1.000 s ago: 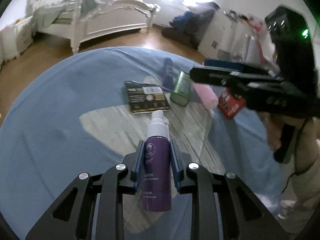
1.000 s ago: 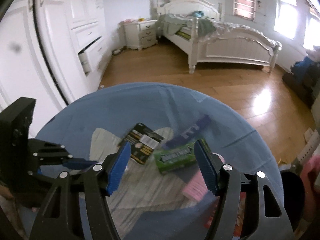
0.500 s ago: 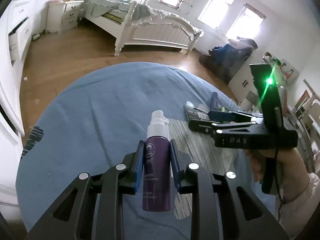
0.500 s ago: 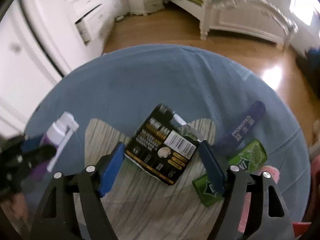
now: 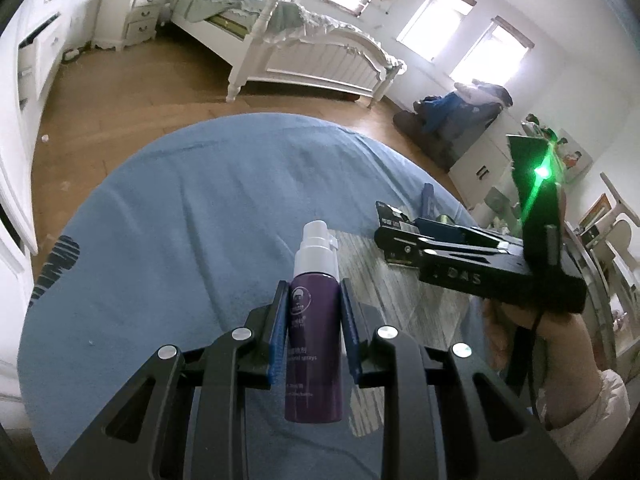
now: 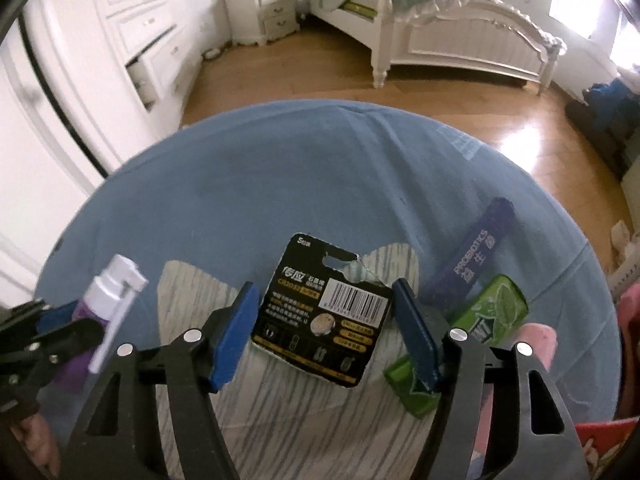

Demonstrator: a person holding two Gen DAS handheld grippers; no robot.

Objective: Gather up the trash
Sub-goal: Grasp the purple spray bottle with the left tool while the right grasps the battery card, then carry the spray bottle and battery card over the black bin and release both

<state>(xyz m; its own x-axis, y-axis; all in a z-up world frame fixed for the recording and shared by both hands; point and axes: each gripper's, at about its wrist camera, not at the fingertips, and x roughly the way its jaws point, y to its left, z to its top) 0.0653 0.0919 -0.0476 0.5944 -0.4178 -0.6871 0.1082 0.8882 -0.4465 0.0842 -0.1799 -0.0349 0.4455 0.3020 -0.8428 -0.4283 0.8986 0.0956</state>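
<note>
Left gripper (image 5: 314, 328) clamps the purple plastic spray bottle (image 5: 315, 332) lower-centre; right gripper (image 6: 325, 330), jaws closing, straddles the flat black battery card (image 6: 326, 316), centre frame: light, stiff, thin, best pinched at side edges.

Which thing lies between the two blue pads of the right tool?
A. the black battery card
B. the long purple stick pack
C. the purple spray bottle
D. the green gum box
A: in the right wrist view the black battery card lies on the table between the closing pads of the right tool, not yet pinched.
</note>
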